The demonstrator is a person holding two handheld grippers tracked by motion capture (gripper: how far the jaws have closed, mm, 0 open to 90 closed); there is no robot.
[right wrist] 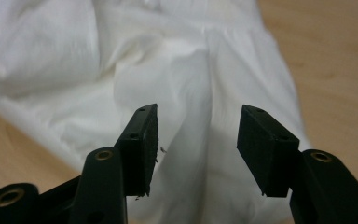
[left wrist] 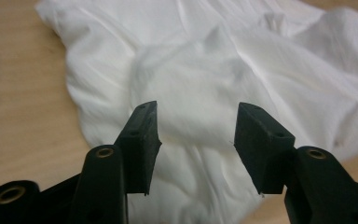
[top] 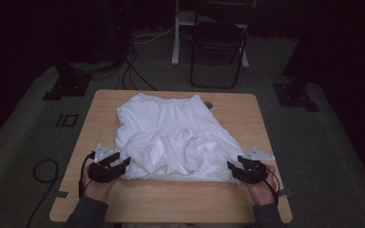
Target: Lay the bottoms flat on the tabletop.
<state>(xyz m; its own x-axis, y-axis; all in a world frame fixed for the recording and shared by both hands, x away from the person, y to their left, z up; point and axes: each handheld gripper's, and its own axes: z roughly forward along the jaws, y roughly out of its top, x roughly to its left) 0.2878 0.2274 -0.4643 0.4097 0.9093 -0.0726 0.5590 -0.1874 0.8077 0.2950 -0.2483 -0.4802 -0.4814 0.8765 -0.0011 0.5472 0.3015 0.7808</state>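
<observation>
The white garment (top: 168, 137) lies spread and wrinkled on the middle of the wooden bench (top: 247, 202), gathered band toward the far edge, hem toward the person. The left gripper (top: 120, 164) sits at the garment's near left corner, jaws apart, cloth visible between them in the left gripper view (left wrist: 198, 126). The right gripper (top: 234, 166) sits at the near right corner, jaws likewise apart over a raised fold (right wrist: 198, 121). Neither gripper clamps the fabric. A dark chair (top: 218, 42) stands on the floor beyond the bench
</observation>
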